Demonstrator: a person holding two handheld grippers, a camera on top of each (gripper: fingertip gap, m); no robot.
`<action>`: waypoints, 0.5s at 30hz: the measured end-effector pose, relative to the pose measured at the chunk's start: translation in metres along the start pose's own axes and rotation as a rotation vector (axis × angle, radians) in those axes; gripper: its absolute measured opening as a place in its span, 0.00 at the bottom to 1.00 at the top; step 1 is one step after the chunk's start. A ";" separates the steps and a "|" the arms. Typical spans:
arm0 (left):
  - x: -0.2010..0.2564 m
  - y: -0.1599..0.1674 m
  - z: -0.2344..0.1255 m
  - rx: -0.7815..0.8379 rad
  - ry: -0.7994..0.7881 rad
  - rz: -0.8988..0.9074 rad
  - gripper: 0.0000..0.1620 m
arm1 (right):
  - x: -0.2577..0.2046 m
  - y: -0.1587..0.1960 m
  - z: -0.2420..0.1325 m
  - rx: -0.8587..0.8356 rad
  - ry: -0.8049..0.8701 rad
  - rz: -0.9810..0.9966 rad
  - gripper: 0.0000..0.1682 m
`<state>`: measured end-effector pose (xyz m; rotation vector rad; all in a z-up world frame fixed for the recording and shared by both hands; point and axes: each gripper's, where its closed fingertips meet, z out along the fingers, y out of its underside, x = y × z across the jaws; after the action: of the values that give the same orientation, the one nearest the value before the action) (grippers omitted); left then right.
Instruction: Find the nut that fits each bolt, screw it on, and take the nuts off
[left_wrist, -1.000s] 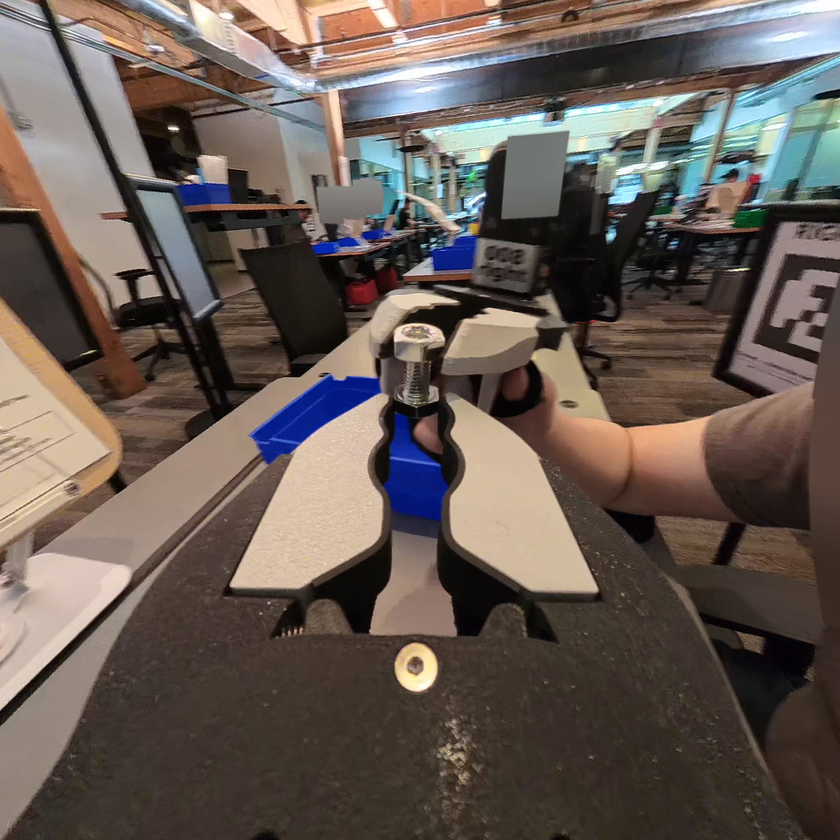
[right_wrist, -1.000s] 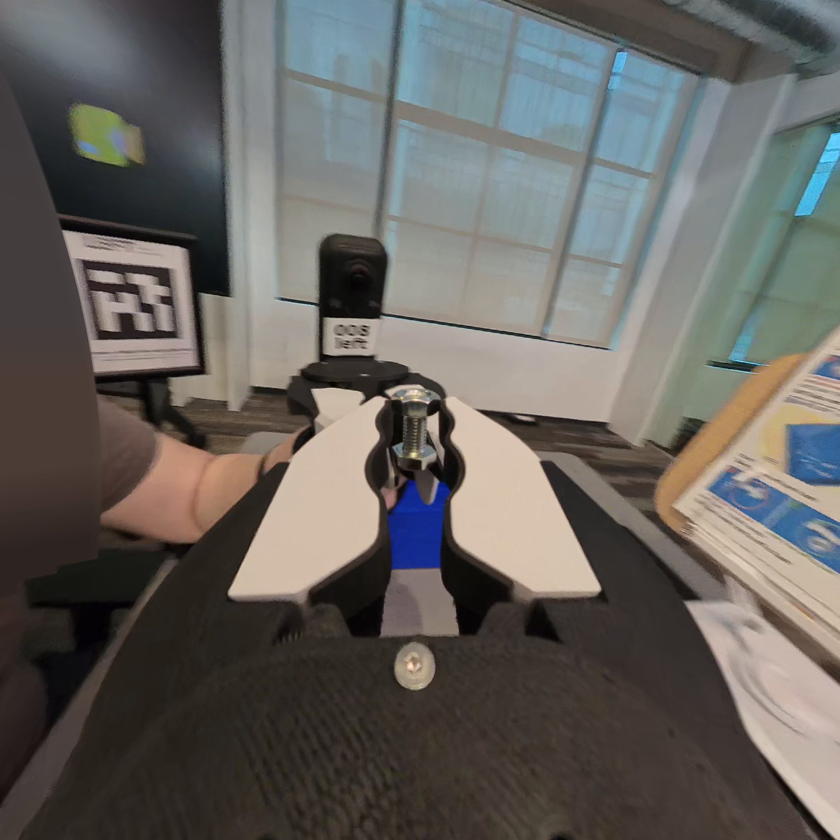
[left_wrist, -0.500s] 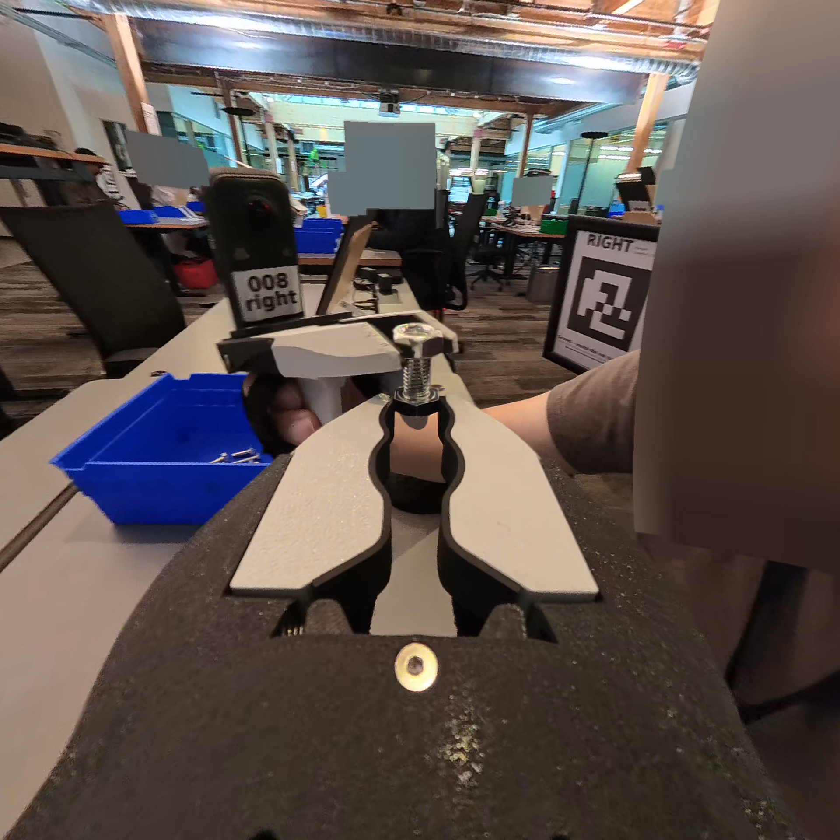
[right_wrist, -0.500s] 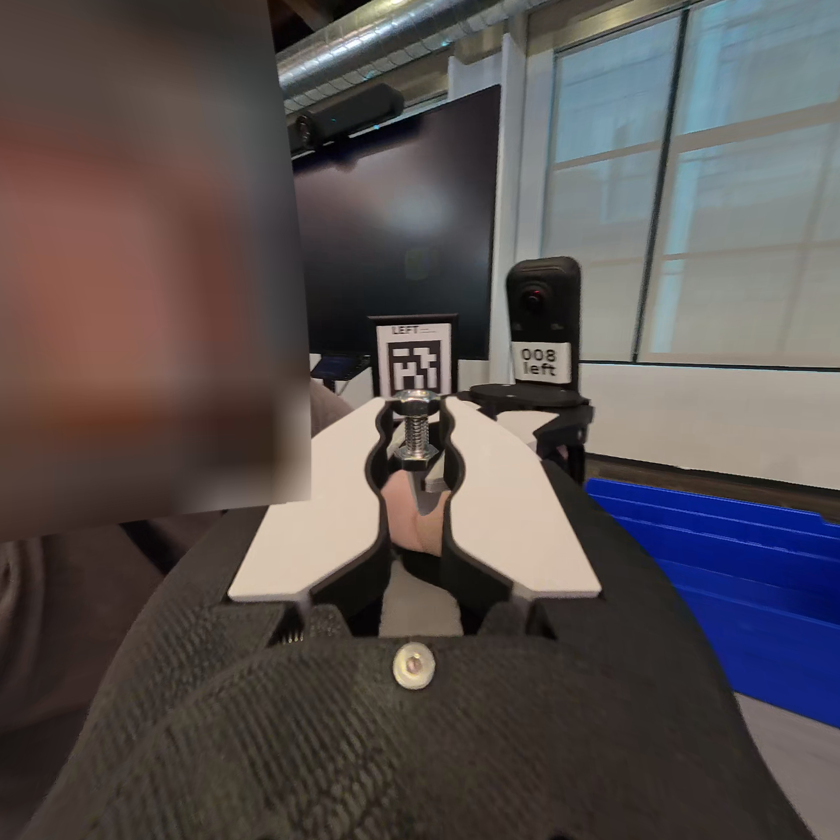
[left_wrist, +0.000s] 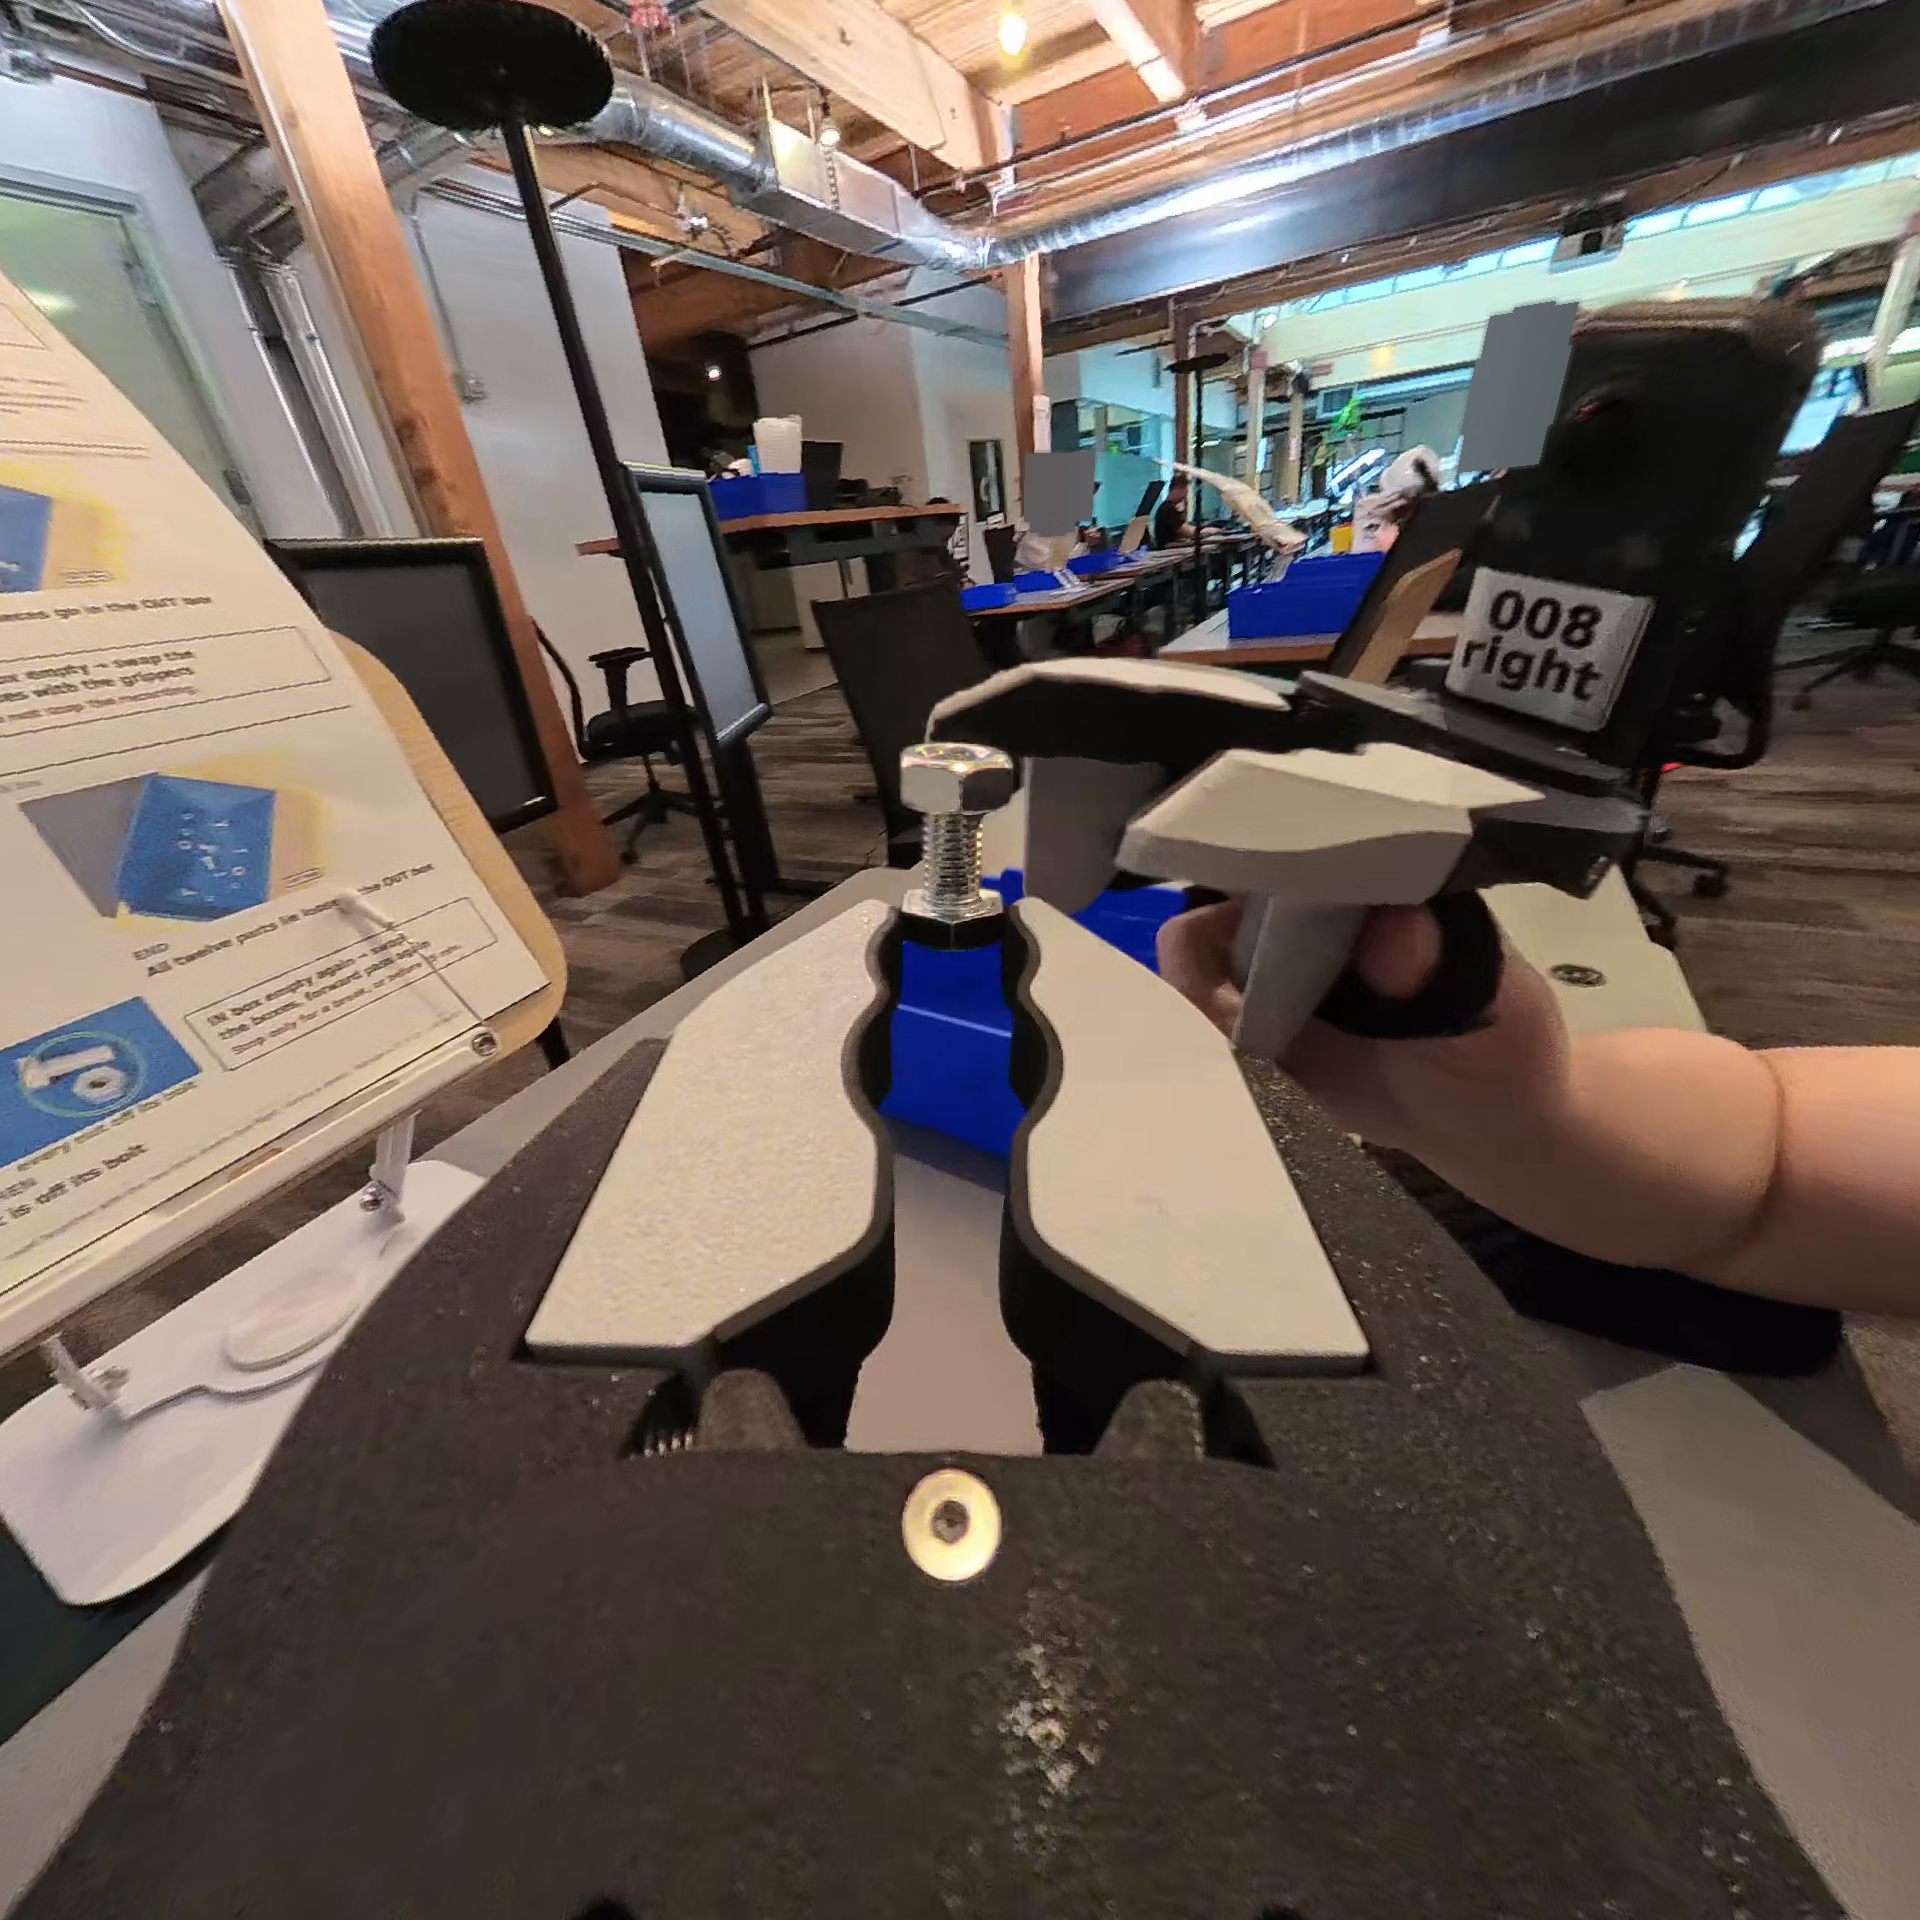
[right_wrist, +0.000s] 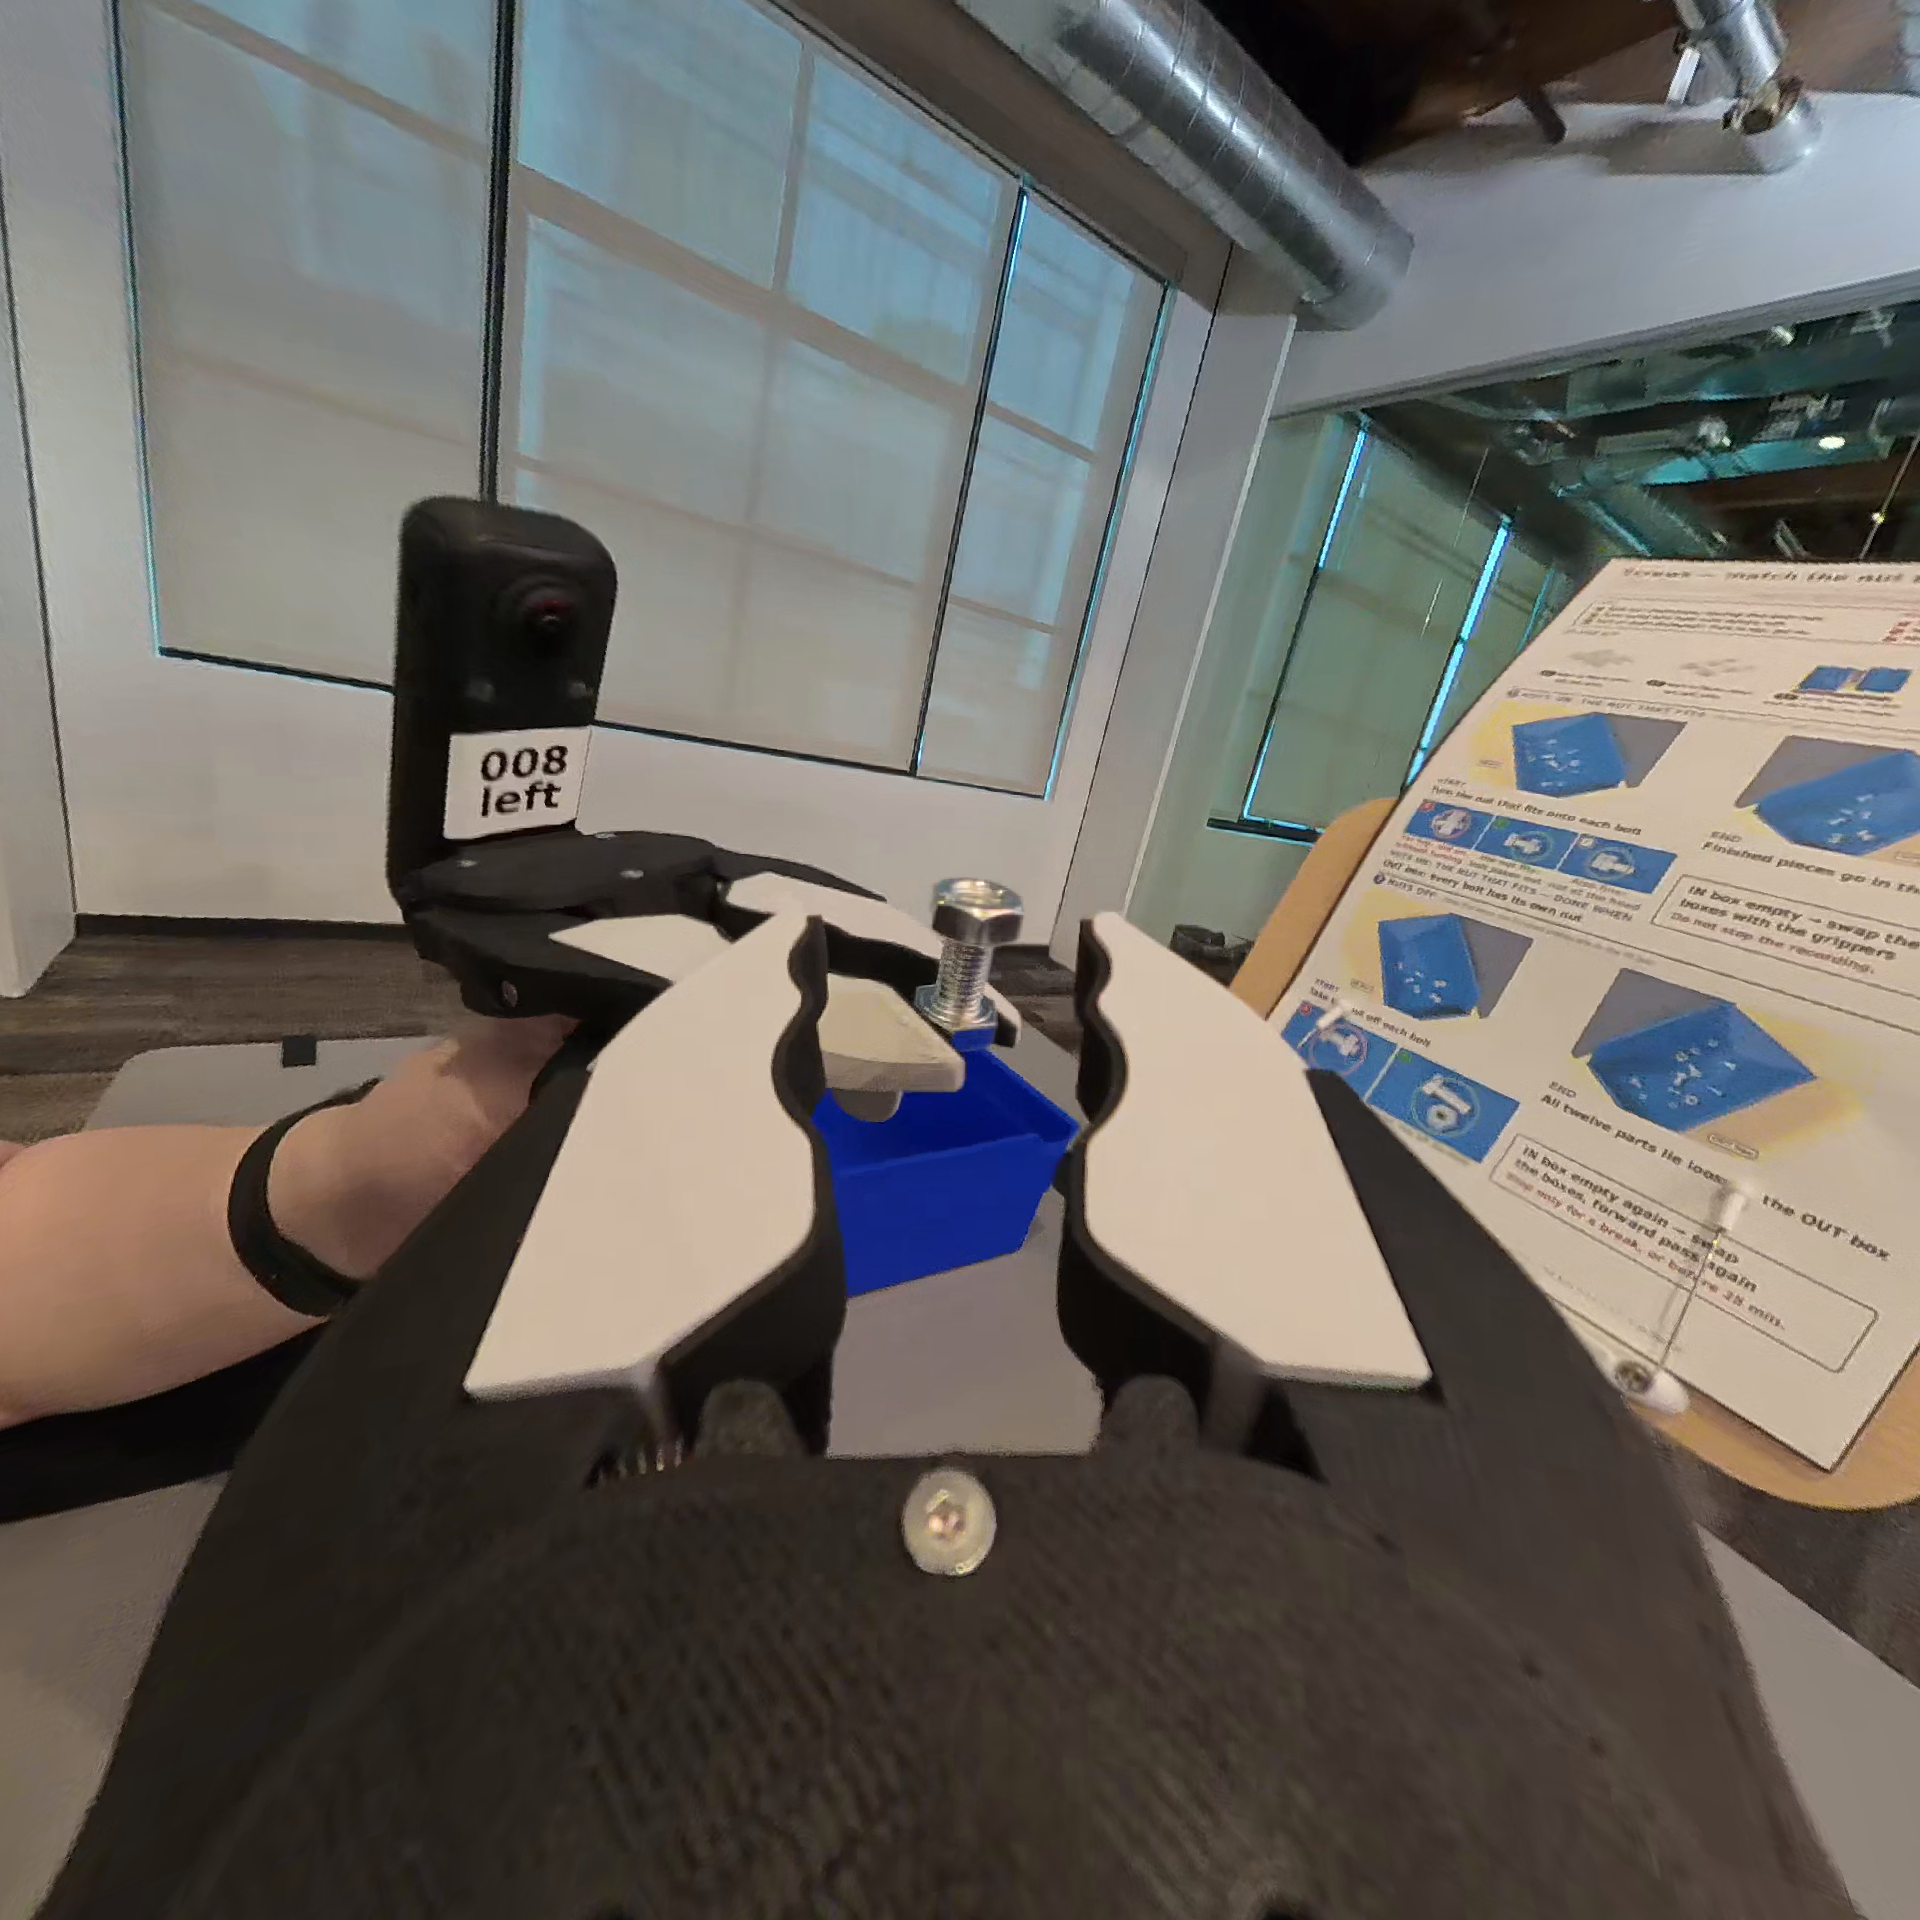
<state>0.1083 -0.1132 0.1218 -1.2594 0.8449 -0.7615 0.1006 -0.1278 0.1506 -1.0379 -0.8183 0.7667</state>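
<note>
A silver hex bolt (left_wrist: 954, 821) stands upright, head up, with a nut (left_wrist: 951, 920) low on its thread. My left gripper (left_wrist: 951, 927) is shut on that nut and holds the bolt above the table. My right gripper (left_wrist: 1034, 784) is open just right of the bolt head, not touching it. In the right wrist view the right gripper (right_wrist: 956, 930) has its jaws wide apart, and the bolt (right_wrist: 971, 961) stands just beyond them. The left gripper (right_wrist: 961, 1029) shows there, holding the bolt from the left.
A blue bin (left_wrist: 945, 1049) sits on the grey table under the grippers; it also shows in the right wrist view (right_wrist: 935, 1184). An instruction board (left_wrist: 208, 831) on a wooden stand is at the table's side, and in the right wrist view (right_wrist: 1662, 987). Office chairs and desks stand behind. Only a small space, under 4 cm, lies between the two pairs of fingers.
The right gripper was shut on the bolt head; it has opened, let go and drawn off to the side. Both grippers have swung round together. The left still clamps the nut.
</note>
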 end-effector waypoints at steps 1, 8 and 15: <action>0.000 0.002 0.001 -0.009 -0.008 0.010 0.11 | -0.001 0.003 0.001 -0.016 0.003 -0.004 0.26; 0.007 0.006 0.005 -0.036 -0.005 0.052 0.11 | 0.005 0.007 0.000 -0.022 0.025 0.025 0.12; 0.017 0.002 0.002 -0.034 0.103 0.034 0.11 | -0.003 0.000 -0.003 -0.009 -0.128 0.078 0.11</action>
<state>0.1184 -0.1265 0.1183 -1.2407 0.9640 -0.7925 0.1021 -0.1314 0.1488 -1.0419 -0.8955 0.9032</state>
